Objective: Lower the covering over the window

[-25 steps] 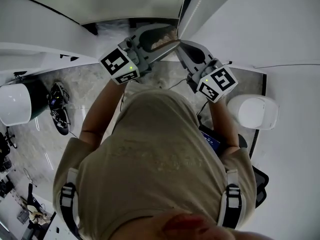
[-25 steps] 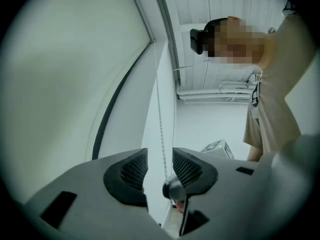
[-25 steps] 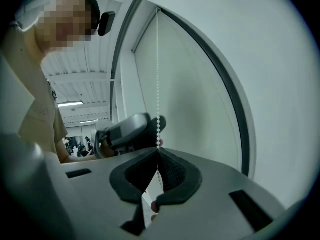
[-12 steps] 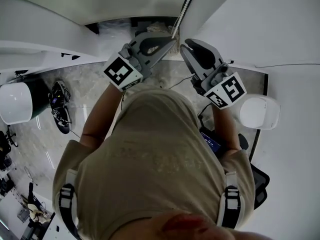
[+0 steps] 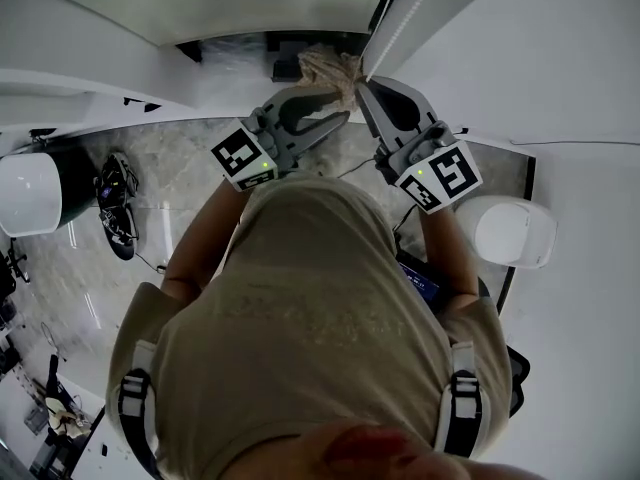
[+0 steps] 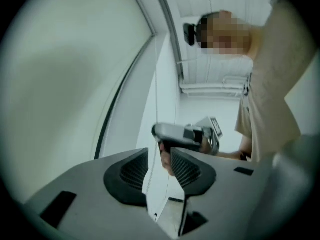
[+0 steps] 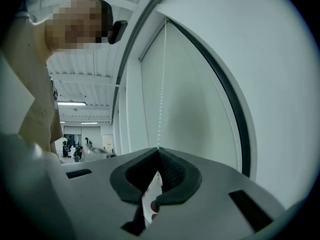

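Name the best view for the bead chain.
Right gripper view: the bead chain hangs crisp against the roller blind, into the shut right gripper. Left gripper view shows a thin line; head view, a short dotted stretch.

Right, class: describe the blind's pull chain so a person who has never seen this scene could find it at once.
Find the big white roller blind in the dark-edged window frame. In front of it hangs the bead chain, running down into the shut right gripper. Unlike the solid frame beside it, it is a thin dotted line.
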Demonstrator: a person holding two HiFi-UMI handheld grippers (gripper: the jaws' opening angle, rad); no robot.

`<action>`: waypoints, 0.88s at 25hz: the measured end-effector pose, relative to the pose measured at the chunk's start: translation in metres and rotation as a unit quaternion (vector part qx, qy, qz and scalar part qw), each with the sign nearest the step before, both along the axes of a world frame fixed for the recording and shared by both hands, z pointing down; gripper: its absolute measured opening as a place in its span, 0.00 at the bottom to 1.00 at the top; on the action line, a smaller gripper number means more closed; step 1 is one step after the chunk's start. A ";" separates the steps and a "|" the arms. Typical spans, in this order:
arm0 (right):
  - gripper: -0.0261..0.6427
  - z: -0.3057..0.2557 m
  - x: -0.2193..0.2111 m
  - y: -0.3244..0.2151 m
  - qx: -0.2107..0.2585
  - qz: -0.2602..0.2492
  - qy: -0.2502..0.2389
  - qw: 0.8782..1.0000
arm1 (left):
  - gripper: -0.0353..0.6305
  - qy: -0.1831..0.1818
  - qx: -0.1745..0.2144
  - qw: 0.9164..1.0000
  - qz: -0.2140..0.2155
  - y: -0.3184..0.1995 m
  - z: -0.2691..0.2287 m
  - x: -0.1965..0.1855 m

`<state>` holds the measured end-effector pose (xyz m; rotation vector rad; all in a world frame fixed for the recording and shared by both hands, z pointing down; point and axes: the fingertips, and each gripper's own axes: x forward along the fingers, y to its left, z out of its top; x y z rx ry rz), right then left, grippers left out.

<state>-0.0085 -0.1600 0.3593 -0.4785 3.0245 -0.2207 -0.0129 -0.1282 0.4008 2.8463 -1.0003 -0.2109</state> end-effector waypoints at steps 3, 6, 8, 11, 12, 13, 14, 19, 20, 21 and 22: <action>0.05 0.025 -0.003 0.003 -0.018 -0.014 0.025 0.999 | 0.26 0.036 0.017 0.999 -0.024 -0.016 -0.038 -0.015; 0.05 0.023 -0.008 0.015 -0.026 -0.033 0.019 0.999 | 0.26 0.025 0.032 0.999 -0.015 -0.027 -0.070 0.000; 0.05 0.021 -0.009 0.020 -0.024 -0.036 0.015 0.999 | 0.11 0.009 0.026 1.000 -0.011 -0.030 -0.075 0.010; 0.06 0.018 0.001 0.018 0.012 -0.019 0.013 1.000 | 0.08 0.002 0.026 1.000 -0.017 -0.029 -0.071 0.012; 0.06 0.013 0.008 0.016 0.023 -0.011 -0.001 1.000 | 0.08 -0.001 0.030 0.999 -0.024 -0.029 -0.069 0.009; 0.16 0.003 0.015 0.014 0.026 -0.006 -0.024 0.999 | 0.08 -0.007 0.032 0.999 -0.030 -0.029 -0.065 0.006; 0.21 -0.008 0.021 0.011 0.026 -0.001 -0.047 0.999 | 0.08 -0.015 0.029 0.999 -0.031 -0.029 -0.058 0.004; 0.21 -0.029 0.011 0.008 0.033 -0.001 -0.042 0.999 | 0.08 -0.026 0.004 1.000 -0.001 -0.014 -0.028 0.022; 0.17 -0.028 0.008 0.009 0.031 -0.005 -0.040 0.999 | 0.08 -0.025 0.007 1.000 0.002 -0.010 -0.029 0.026; 0.08 -0.029 0.006 0.011 0.029 -0.009 -0.040 0.999 | 0.08 -0.024 0.012 1.000 0.002 -0.008 -0.031 0.027; 0.06 -0.029 0.005 0.013 0.027 -0.010 -0.041 0.999 | 0.08 -0.026 0.017 1.000 0.003 -0.007 -0.032 0.026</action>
